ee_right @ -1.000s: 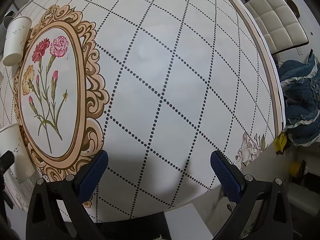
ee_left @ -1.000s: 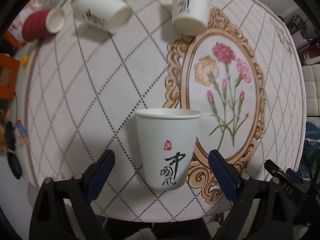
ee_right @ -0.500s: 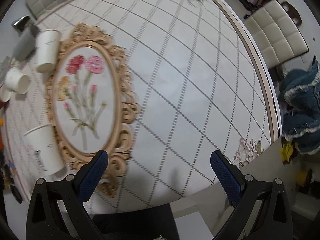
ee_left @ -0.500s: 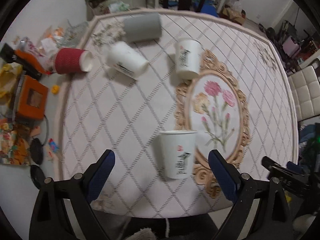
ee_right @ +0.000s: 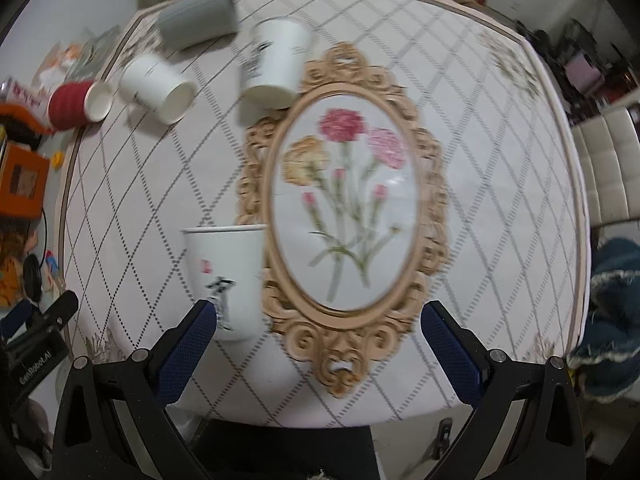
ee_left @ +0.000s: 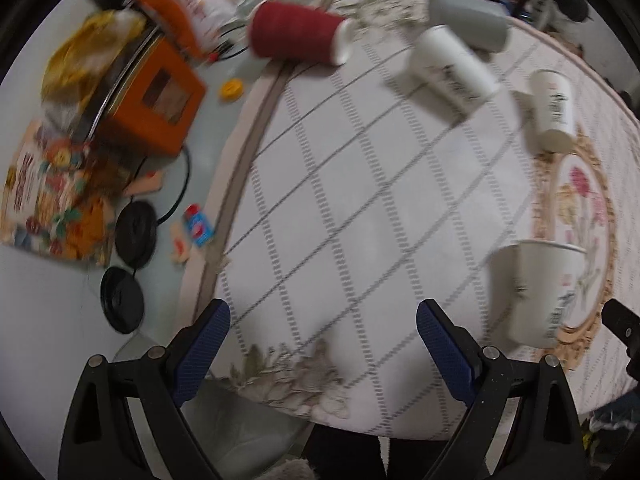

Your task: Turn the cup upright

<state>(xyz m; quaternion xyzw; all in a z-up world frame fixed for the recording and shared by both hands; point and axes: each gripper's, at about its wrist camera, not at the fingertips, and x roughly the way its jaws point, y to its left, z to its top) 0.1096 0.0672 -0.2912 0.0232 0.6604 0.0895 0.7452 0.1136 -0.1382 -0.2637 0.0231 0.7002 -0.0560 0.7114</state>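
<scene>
A white paper cup with black characters [ee_left: 538,290] stands upright near the table's front edge; it also shows in the right wrist view [ee_right: 226,276]. My left gripper [ee_left: 322,346] is open and empty, well to the left of that cup. My right gripper [ee_right: 320,342] is open and empty, above the front of the oval flower print, with the upright cup just beyond its left finger. At the far side a white cup [ee_right: 158,84], a red ribbed cup [ee_right: 76,104] and a grey cup [ee_right: 198,18] lie on their sides. Another white cup [ee_right: 276,64] stands upside down.
The table carries a white diamond-pattern cloth [ee_right: 480,152] with a gold-framed oval flower print [ee_right: 346,208]. An orange box [ee_left: 154,96], black discs [ee_left: 134,234] and clutter lie on the floor at left. A white padded chair [ee_right: 612,168] stands at right.
Both grippers have pulled back and up from the table. The left view has swung left, so the upright cup now sits right of its fingers. The right view has swung left toward the cups.
</scene>
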